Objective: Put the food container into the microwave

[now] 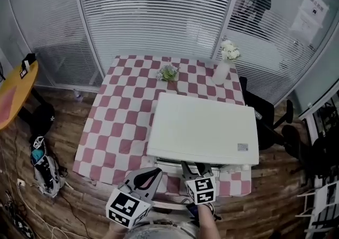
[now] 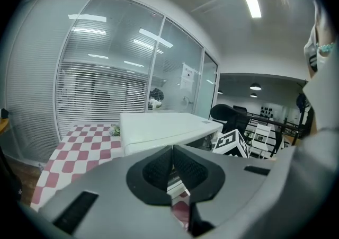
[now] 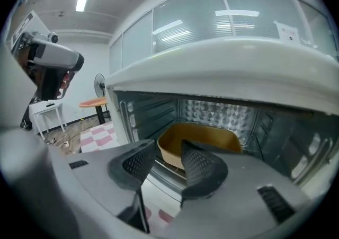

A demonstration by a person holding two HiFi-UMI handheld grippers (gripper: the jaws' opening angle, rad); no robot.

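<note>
A white microwave (image 1: 204,126) stands on the red-and-white checked table (image 1: 122,116), and its front faces me. In the right gripper view its cavity (image 3: 222,111) is open. A tan food container (image 3: 198,140) sits inside on the rack. My right gripper (image 3: 168,150) points into the opening just in front of the container, open, with nothing between its pads. In the head view the right gripper (image 1: 195,168) is at the microwave's front edge. My left gripper (image 1: 153,173) hangs beside it to the left, and its pads (image 2: 159,168) are closed together on nothing.
A white vase of flowers (image 1: 225,63) and a small bunch of flowers (image 1: 168,72) stand at the table's far side. A black office chair (image 1: 270,121) is at the right. An orange table (image 1: 16,92) and a bag (image 1: 45,166) are at the left. A glass wall with blinds stands behind.
</note>
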